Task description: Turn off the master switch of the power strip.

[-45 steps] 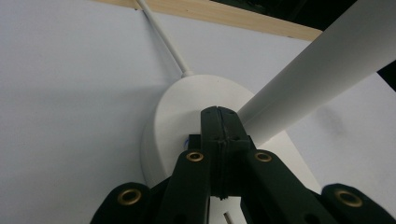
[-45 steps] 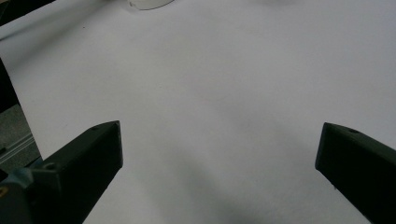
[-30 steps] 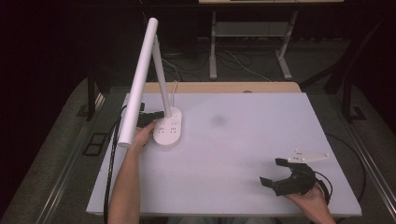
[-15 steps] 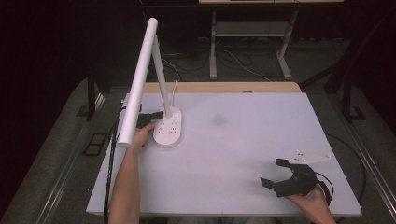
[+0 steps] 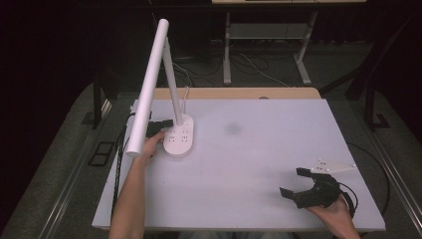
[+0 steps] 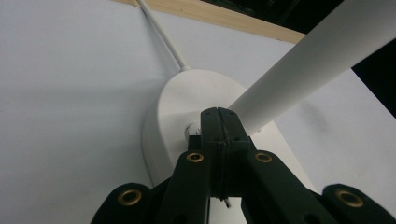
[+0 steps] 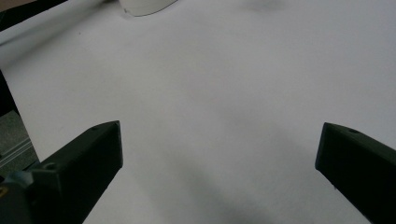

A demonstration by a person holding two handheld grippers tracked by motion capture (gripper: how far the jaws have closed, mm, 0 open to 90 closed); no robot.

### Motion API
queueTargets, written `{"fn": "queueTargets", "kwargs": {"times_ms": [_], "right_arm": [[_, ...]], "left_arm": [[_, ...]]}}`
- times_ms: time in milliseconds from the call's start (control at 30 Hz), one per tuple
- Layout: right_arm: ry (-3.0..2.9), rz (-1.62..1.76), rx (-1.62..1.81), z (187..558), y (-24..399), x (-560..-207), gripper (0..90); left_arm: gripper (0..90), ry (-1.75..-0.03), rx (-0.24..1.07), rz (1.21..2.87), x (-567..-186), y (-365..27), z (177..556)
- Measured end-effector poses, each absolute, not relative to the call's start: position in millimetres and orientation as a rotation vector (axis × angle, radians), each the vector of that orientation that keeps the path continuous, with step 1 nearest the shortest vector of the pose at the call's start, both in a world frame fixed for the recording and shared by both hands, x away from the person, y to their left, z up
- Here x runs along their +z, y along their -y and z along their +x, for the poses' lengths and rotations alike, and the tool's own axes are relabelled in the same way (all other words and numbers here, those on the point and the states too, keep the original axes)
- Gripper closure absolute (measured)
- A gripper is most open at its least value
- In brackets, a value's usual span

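The left gripper [image 5: 161, 124] sits at the lamp's base [image 5: 179, 140] near the table's [image 5: 249, 164] left edge, jaws pressed together with nothing between them, tips at the foot of the stem [image 6: 303, 60], probably so they work as one blunt finger on a button there. The right gripper [image 5: 306, 186] rests wide apart and empty near the front right corner, well clear of the lamp.
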State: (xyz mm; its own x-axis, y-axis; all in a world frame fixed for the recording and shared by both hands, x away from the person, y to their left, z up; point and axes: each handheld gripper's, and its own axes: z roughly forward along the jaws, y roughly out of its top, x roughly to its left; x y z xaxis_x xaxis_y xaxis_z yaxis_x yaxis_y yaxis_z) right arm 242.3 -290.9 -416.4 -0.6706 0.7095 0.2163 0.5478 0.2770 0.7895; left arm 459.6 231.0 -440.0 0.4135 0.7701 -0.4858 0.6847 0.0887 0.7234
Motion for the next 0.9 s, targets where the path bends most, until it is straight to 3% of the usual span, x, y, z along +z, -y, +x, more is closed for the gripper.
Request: {"fn": "queueTargets", "kwargs": {"times_ms": [467,900], "right_arm": [[-2.349,1.169,1.344,242,292,-416,0.0],[-2.327,1.187,1.359,240,298,-415,0.0]], "left_arm": [[89.6,-1.283,0.233,1.648,-411,-232,438],[78.1,-1.305,0.27,1.594,-395,-254,412]]}}
